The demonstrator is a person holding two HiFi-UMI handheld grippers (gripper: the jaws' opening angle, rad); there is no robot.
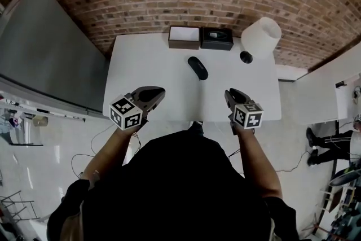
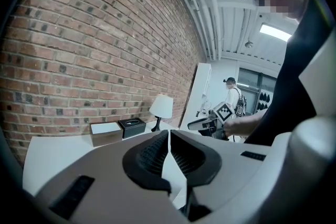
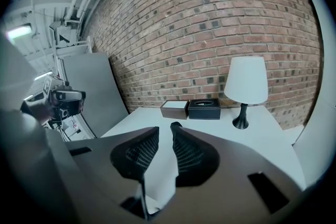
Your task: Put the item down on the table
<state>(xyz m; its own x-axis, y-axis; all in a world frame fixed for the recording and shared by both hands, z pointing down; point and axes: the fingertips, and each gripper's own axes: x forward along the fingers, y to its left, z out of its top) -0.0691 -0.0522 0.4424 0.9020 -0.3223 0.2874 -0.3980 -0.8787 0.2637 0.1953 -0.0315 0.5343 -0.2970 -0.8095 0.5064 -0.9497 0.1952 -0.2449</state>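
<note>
the dark oblong item (image 1: 197, 68) is already lying flat on the white desk (image 1: 146, 59), nothing touching it, so the put-down looks done from here. it sits out ahead of both sets of jaws, roughly in the gap between them and clear of each. from the right gripper (image 1: 230, 91) it's ahead and a bit inward, and in the right gripper view its end peeks up just past the jaw tips, so it's pretty much on that gripper's line. the left gripper (image 1: 162, 90) has it ahead and off to its inner side. honestly it's close to a tie, but the right one looks a touch nearer. the item's long axis runs mostly away from the person, skewed a little, so nearly end-on to the right jaws.

the left jaws are pressed together with nothing in them. the right jaws are closed down to a thin slit, also empty.

if anyone has to re-grab it, the right side looks like the easier reach. the two boxes (image 1: 200, 38) and lamp (image 1: 261, 36) are further back, out of the way.
</note>
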